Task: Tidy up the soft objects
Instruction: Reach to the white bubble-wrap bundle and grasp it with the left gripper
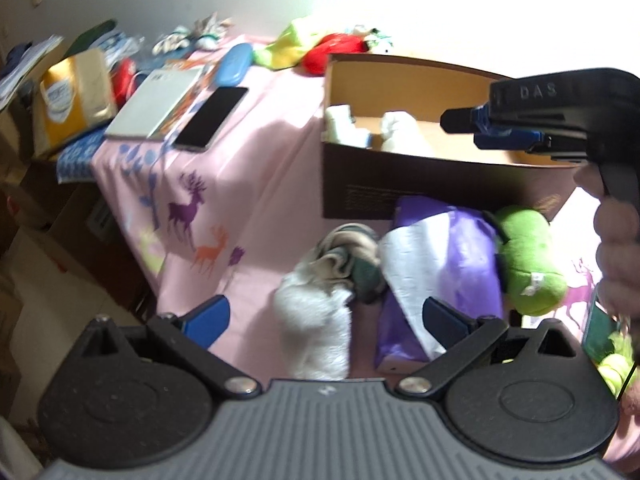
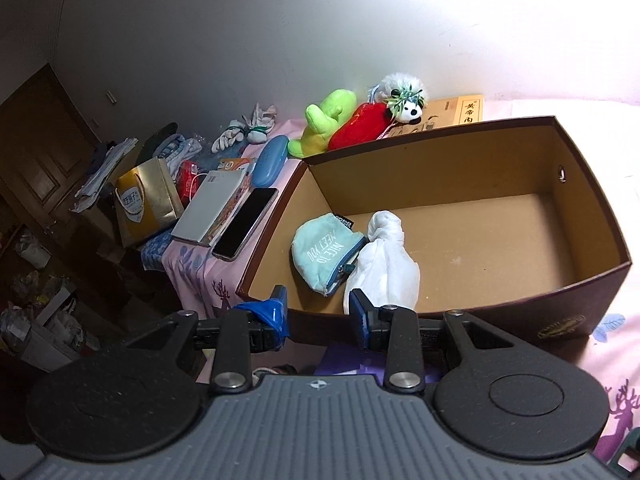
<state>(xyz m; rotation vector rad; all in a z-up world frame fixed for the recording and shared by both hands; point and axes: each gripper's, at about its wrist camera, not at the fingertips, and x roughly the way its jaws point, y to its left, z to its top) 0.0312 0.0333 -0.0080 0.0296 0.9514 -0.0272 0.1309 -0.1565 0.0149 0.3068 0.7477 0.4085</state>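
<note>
pink cloth [image 1: 256, 184] – prob. fluffy white plush [image 1: 316, 320]

The left gripper [image 1: 326, 318] points steeply downward, its two blue-padded fingers [image 1: 208, 320] spread wide apart with nothing pressed between them. The right gripper [image 2: 318, 312] tilts down less steeply; its jaws stand partly apart, a gap showing between the blue pads [image 2: 358, 312], and they clamp nothing. In the left wrist view the right gripper shows side-on at the far right, and a hand [image 1: 618, 256] wraps around its black handle below.
</note>
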